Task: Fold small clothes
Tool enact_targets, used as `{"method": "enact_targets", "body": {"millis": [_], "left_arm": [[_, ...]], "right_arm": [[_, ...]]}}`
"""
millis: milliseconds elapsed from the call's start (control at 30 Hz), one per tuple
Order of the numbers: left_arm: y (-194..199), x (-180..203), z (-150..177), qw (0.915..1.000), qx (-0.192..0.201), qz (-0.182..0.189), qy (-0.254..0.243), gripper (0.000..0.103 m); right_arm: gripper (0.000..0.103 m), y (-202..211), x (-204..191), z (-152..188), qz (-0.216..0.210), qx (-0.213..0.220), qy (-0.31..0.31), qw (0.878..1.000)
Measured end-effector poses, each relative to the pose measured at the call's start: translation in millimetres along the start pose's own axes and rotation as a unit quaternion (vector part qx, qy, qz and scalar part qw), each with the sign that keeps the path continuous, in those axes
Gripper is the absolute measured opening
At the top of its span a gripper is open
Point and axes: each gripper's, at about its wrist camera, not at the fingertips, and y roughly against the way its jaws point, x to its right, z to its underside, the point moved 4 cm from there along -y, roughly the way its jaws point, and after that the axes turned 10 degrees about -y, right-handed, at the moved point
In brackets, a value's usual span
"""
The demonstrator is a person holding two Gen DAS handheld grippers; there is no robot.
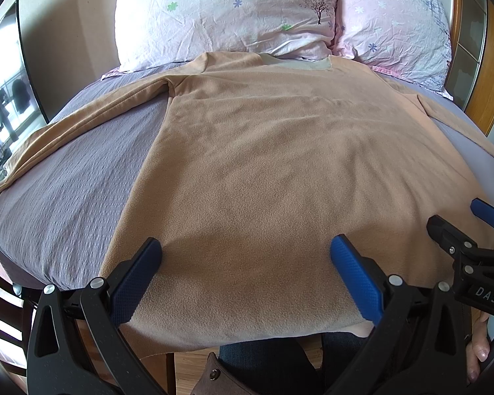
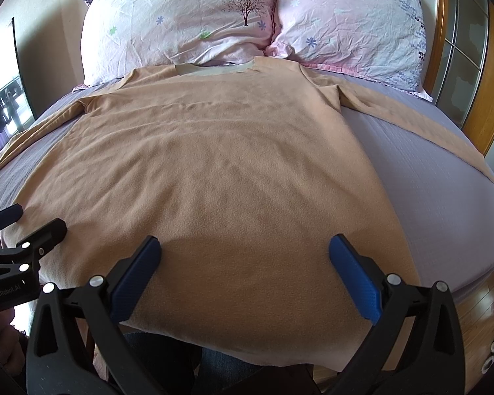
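Both the left gripper (image 1: 246,275) and right gripper (image 2: 245,275) hover wide open, holding nothing, above the tan shirt's (image 1: 263,164) hem. Grab a sleeve (image 1: 82,125) first, I'd say, folding it inward flat across the body.

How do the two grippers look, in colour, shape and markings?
Both are alike. The left gripper and the right gripper have black plastic arms with triangular cut-outs and silver screw heads. Their flat fingers carry blue textured pads. White lettering reads "DAS" on the right one and "GenRobot.AI" on the left one. No cables show.
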Motion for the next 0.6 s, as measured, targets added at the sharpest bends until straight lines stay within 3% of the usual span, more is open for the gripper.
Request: {"method": "enact_targets", "body": {"millis": [600], "left_arm": [[0.1, 0.0, -0.1, 1.0000, 0.001, 0.000, 0.000, 0.102]], "right_arm": [[0.101, 1.3, 0.7, 0.2, 0.000, 0.003, -0.001, 1.000]]}}
